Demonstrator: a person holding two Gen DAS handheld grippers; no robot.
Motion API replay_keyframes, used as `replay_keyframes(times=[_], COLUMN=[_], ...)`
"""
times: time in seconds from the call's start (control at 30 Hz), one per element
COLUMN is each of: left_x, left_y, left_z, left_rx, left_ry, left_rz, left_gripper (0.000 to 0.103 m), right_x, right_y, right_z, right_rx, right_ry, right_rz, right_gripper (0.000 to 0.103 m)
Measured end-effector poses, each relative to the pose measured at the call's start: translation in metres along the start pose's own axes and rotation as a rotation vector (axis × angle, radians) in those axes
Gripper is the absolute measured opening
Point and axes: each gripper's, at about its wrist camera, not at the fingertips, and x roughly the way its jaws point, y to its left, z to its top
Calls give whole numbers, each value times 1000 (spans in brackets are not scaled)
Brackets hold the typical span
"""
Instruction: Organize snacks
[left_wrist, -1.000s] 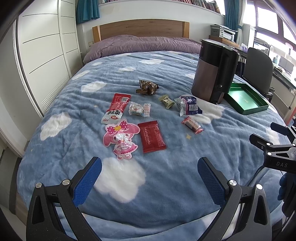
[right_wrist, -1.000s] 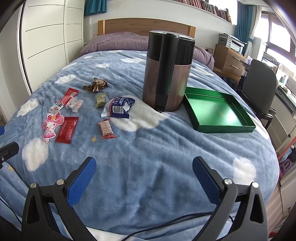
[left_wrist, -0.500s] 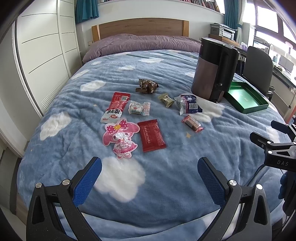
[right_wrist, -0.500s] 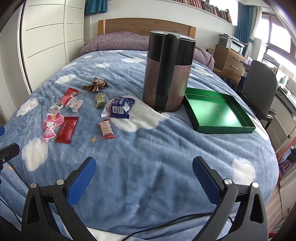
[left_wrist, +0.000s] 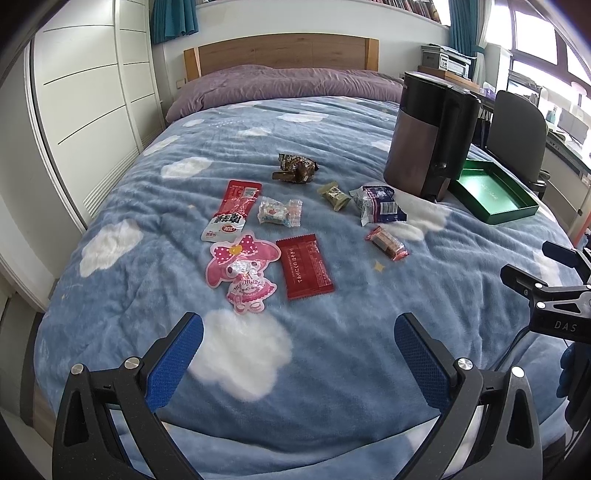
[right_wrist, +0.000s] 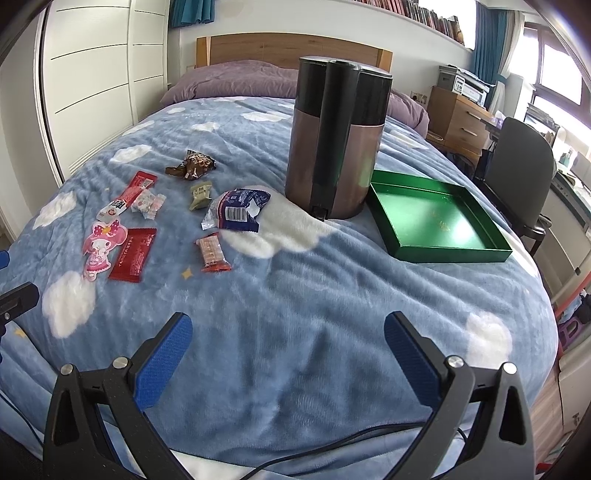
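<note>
In the left wrist view, we held the left gripper spread wide and empty at the bottom of the frame, with every snack loose on the blanket at centre; the red flat packet lay with its long axis running bottom to top, tilted slightly left. In the right wrist view, the right gripper was likewise wide and empty, and the green tray at centre right held nothing, so we judged the sorting not yet begun.

Over the interval the left-wrist view shifted slightly: the red snack packet and the brown canister sat a little lower in frame than before. No snack moved relative to the canister. The right-wrist view showed no discernible change.
</note>
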Motion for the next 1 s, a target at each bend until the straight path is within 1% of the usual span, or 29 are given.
replay_keyframes(times=[0.27, 0.5, 0.63, 0.73, 0.83, 1.0], left_x=[9, 27, 40, 49, 59, 82], left_y=[11, 49, 74, 85, 93, 86], left_z=[-2, -4, -4, -4, -3, 6], left_rx=[-17, -85, -123, -136, -152, -107], left_ry=[27, 61, 84, 96, 117, 146], left_rz=[11, 55, 95, 118, 124, 123], left_gripper=[102, 102, 102, 102, 102, 102], right_x=[7, 22, 34, 44, 54, 71], right_y=[2, 7, 12, 16, 20, 28], right_z=[-4, -6, -6, -6, -5, 0], right_rx=[2, 1, 3, 0, 2, -4], right_ry=[18, 54, 78, 99, 113, 140], right_rz=[6, 24, 48, 64, 80, 103], right_gripper=[103, 103, 103, 103, 103, 103])
